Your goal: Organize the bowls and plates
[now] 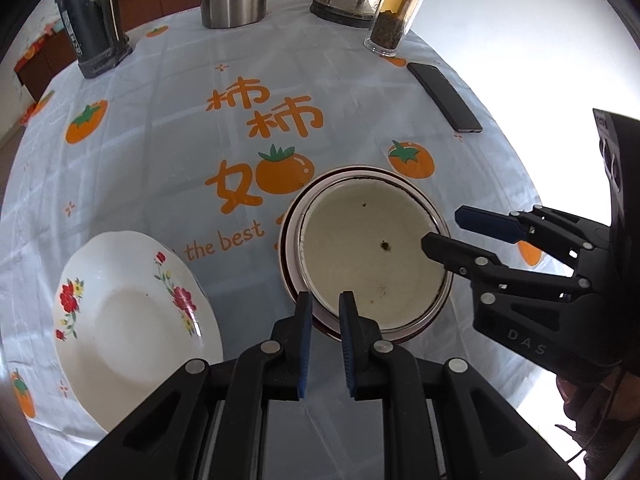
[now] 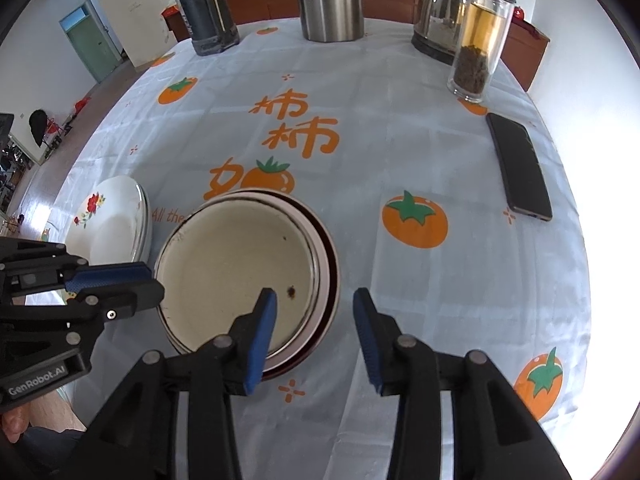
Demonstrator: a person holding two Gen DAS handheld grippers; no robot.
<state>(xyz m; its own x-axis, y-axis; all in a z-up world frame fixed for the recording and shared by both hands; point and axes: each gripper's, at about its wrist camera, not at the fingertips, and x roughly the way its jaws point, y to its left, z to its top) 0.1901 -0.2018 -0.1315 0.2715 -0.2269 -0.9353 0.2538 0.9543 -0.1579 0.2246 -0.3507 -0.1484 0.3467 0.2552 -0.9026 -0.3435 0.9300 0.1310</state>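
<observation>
Left tool (image 1: 326,304): one, fingers nearly together, clamped on the near rim of the bowl stack; one finger sits inside the rim and one outside.
Right tool (image 2: 316,300): one, jaws parted and let go; its left finger hangs over the inside of the top bowl, its right finger stands outside over the cloth, and the pads press on nothing.
Bowls (image 1: 372,256): at least two, cream enamel with dark rims, nested one in the other on the desk (image 2: 400,152) just ahead of both tools.
Plates (image 1: 132,312): white with red flowers, stacked left of the bowls and close to them; the right wrist view shows at least two rims.
Phone (image 2: 520,168): one, dark, lying flat to the right, well apart from the bowls.
Glass tea bottle (image 2: 478,44): one, upright beyond the phone.
Kettles and flasks: three at the far edge, one dark (image 2: 204,8), one steel (image 2: 332,0), one glass-bodied (image 2: 440,12).
</observation>
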